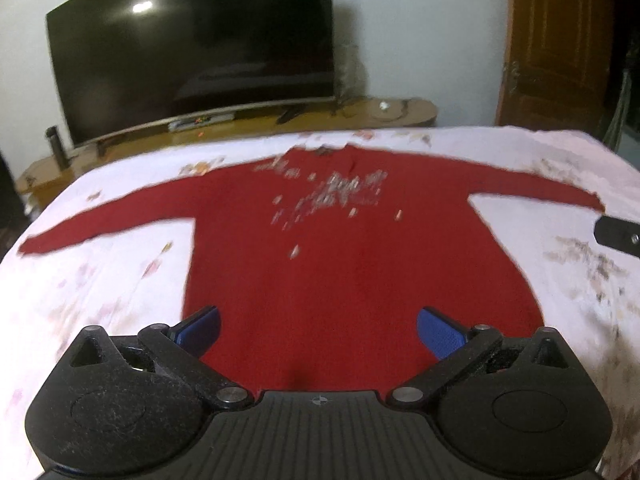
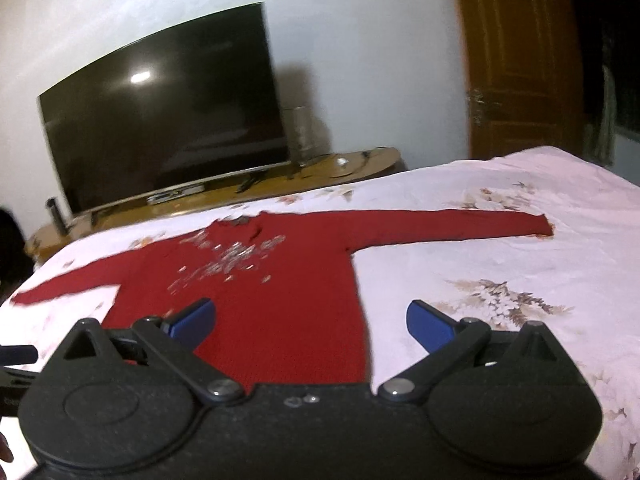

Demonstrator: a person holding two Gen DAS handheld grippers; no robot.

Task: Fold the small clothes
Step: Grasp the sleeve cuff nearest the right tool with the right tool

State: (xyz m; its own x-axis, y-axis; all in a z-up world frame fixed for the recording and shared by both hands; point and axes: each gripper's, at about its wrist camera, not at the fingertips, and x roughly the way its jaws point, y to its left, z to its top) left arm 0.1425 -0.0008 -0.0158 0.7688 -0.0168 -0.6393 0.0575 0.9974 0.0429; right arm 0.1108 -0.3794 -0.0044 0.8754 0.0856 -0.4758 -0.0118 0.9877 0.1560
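both grippers, left gripper [image 1: 318,330] and right gripper [image 2: 310,322], gape empty over red sweater [image 1: 336,256], collar pointing away, sleeves sideways.

Sweater [image 1: 340,264] lies flat on bedsheet [image 1: 120,280], sleeves spread toward 9 and 3 o'clock, collar at 12. Behind the bed, at 12 o'clock: stand [image 1: 248,124] carrying television [image 1: 192,48]. Door [image 1: 560,40] at 2 o'clock.
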